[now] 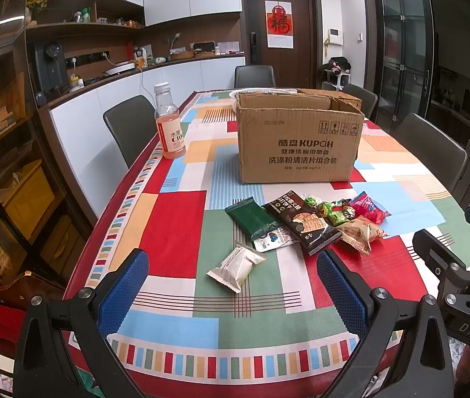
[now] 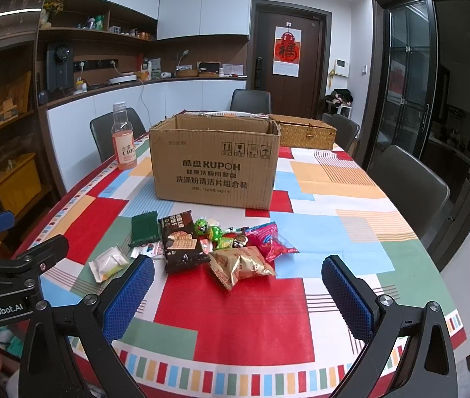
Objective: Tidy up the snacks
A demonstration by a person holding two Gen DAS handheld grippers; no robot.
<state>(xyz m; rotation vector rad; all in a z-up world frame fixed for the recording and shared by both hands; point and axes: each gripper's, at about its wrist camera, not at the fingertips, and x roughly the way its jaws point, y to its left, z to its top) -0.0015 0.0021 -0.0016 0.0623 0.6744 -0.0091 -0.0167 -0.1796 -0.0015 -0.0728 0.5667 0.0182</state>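
In the left wrist view, the left tool (image 1: 231, 285) is held apart above the tabletop (image 1: 175, 229); snacks (image 1: 304, 225) are piled before the box (image 1: 298, 142). In the right wrist view, the right tool (image 2: 236, 285) is spread wide near the snacks (image 2: 215, 245).

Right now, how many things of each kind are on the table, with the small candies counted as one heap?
Snack packets: 6, from white packet to red packet
Candy heap: 1
Cardboard box: 1
Bottle: 1
Wicker basket: 1
Total: 10
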